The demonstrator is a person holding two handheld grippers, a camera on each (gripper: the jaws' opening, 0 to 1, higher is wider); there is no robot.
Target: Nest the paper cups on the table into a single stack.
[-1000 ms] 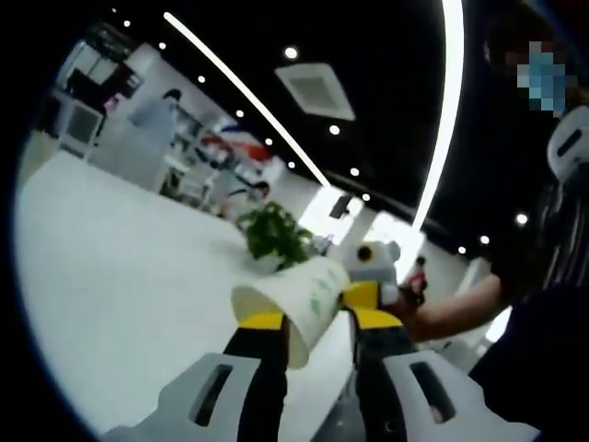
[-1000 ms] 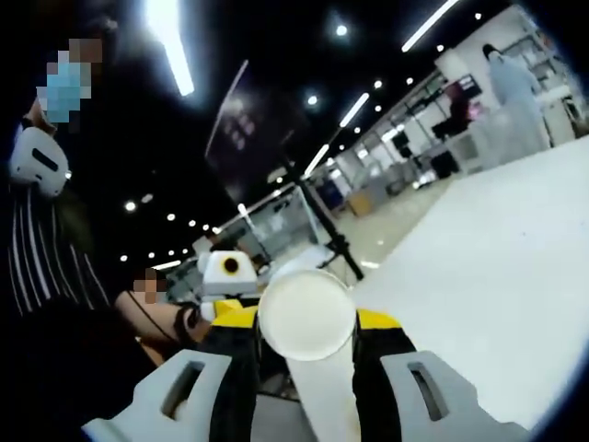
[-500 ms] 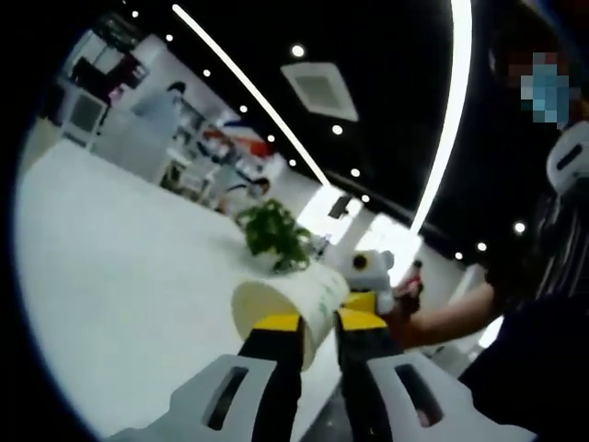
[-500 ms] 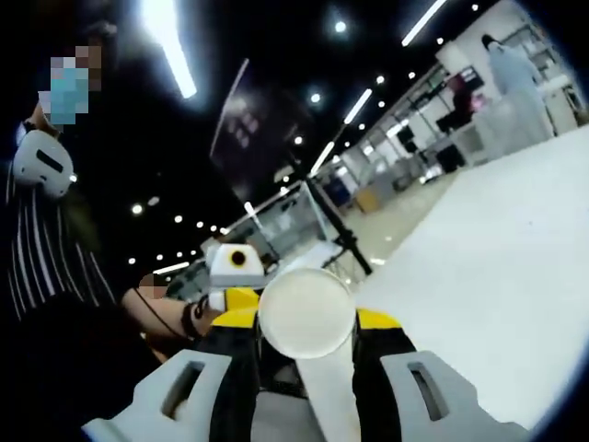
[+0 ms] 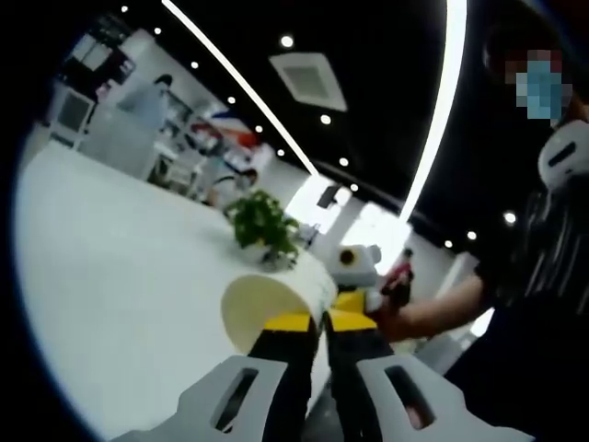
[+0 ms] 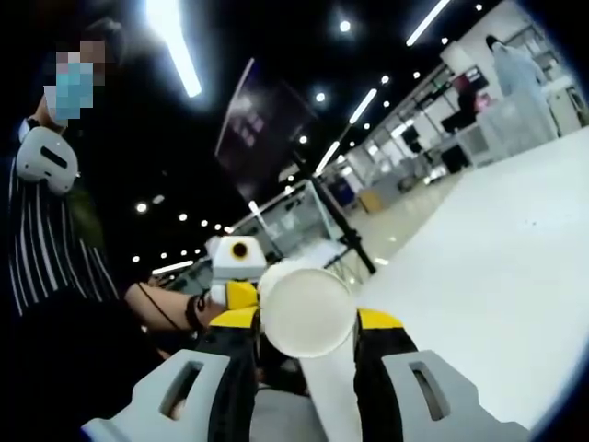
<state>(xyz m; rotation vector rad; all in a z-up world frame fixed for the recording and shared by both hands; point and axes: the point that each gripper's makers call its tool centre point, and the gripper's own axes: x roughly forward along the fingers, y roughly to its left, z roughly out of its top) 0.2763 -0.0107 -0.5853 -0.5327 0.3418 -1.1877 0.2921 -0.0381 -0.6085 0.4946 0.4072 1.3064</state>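
The left gripper (image 5: 313, 324) pinches a paper cup (image 5: 267, 304) by its wall, mouth tilted leftward above the white table (image 5: 110, 267). The right gripper (image 6: 304, 324) clamps a second cup (image 6: 306, 313), base toward the camera.

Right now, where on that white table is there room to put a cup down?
The table lies bare from the potted plant out to its near edge; the right gripper view shows more bare tabletop. It is crowded where the grippers' cups meet.

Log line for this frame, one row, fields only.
left gripper: shut on paper cup | right gripper: shut on cup base | nesting: not yet
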